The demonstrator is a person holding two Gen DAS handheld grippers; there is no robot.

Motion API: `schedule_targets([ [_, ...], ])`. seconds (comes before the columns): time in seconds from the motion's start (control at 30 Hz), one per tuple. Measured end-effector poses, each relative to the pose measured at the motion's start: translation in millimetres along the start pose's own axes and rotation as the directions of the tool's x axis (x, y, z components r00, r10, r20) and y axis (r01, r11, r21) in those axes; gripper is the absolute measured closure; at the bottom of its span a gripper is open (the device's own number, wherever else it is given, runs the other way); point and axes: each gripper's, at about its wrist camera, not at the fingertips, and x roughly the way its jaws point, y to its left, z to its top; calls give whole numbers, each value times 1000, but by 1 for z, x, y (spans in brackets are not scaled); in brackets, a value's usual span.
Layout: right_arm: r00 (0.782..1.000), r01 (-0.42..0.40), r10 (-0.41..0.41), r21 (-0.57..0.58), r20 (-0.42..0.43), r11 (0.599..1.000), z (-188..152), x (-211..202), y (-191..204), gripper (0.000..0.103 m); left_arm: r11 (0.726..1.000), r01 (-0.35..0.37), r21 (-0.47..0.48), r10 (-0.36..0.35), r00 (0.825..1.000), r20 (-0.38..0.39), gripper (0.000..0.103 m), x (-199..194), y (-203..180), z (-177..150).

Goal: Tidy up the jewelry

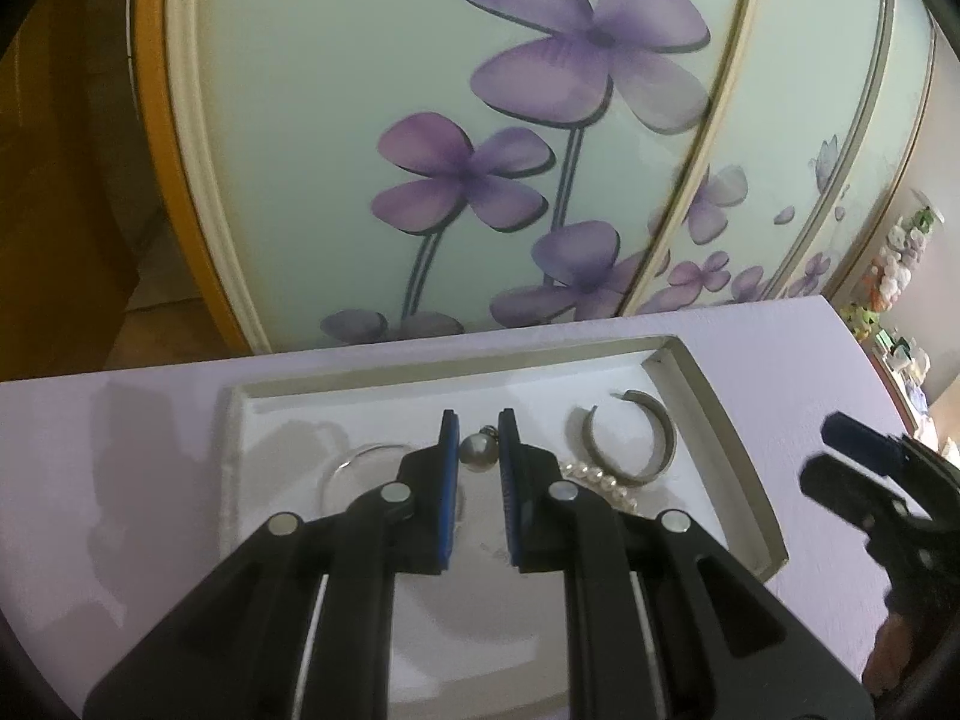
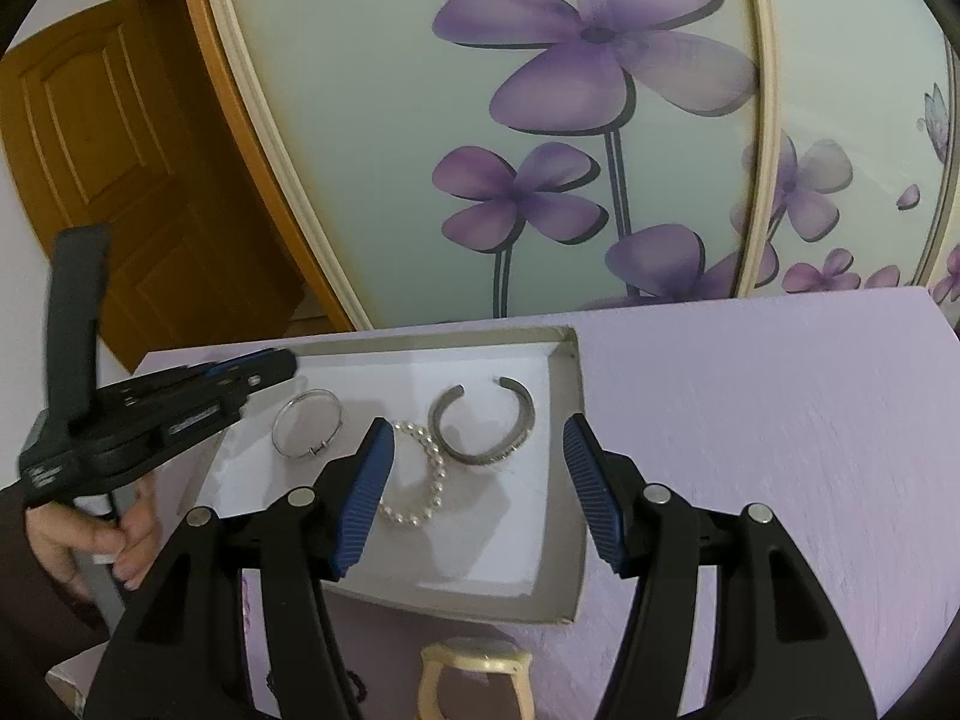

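Note:
A shallow white tray (image 1: 720,420) (image 2: 564,540) lies on a lilac table. In it are a thin silver bangle (image 2: 307,423) (image 1: 354,462), a pearl bracelet (image 2: 420,480) (image 1: 600,480) and an open silver cuff (image 2: 483,423) (image 1: 630,438). My left gripper (image 1: 478,438) (image 2: 264,369) is over the tray, its blue pads shut on a pearl pendant (image 1: 478,450). My right gripper (image 2: 474,450) (image 1: 852,438) is wide open and empty above the tray's near right part.
A cream watch-like band (image 2: 474,666) lies on the table just before the tray's near edge. A glass wardrobe door with purple flowers (image 2: 570,120) stands behind the table. A wooden door (image 2: 120,180) is at the left. The lilac tabletop (image 2: 780,420) extends right.

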Motion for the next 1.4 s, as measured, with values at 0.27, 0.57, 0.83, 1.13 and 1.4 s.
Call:
schedule_targets([
  [0.27, 1000, 22, -23, 56, 4, 998, -8, -8, -18, 42, 999, 17, 29, -17, 1000, -19, 73, 19, -19, 5],
  [0.57, 998, 26, -32, 116, 47, 993, -22, -38, -25, 42, 1000, -17, -1, 17, 994, 109, 36, -47, 1, -12],
  [0.83, 996, 39, -49, 140, 71, 989, -54, -76, -19, 42, 988, -143, -61, 153, 965, 211, 16, -135, 30, -82],
  [1.13, 996, 83, -85, 123, 8, 989, -124, -99, 1, 42, 968, -195, -160, 222, 960, 173, 13, -180, 41, -171],
  [1.4, 993, 114, -111, 101, -31, 988, -173, -104, 13, 42, 952, -219, -214, 254, 955, 151, 10, -200, 32, -222],
])
